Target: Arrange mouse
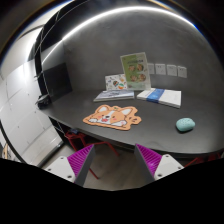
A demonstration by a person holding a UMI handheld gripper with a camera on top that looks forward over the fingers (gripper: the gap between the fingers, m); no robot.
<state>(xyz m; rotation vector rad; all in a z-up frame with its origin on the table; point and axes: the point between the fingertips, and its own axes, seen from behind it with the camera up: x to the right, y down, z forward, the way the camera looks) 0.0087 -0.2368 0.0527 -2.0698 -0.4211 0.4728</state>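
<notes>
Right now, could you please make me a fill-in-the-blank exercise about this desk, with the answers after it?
1. The tongs are ____, with nothing between them.
2. The mouse lies on the bare desk, to the ____ of the mat.
3. The mat has the shape of a ____.
4. The card stands upright against the ____ behind the desk.

Answers: open; right; bear; wall

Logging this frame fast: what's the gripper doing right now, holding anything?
Gripper: jaws open, holding nothing; the mouse lies on the desk beyond it.
</notes>
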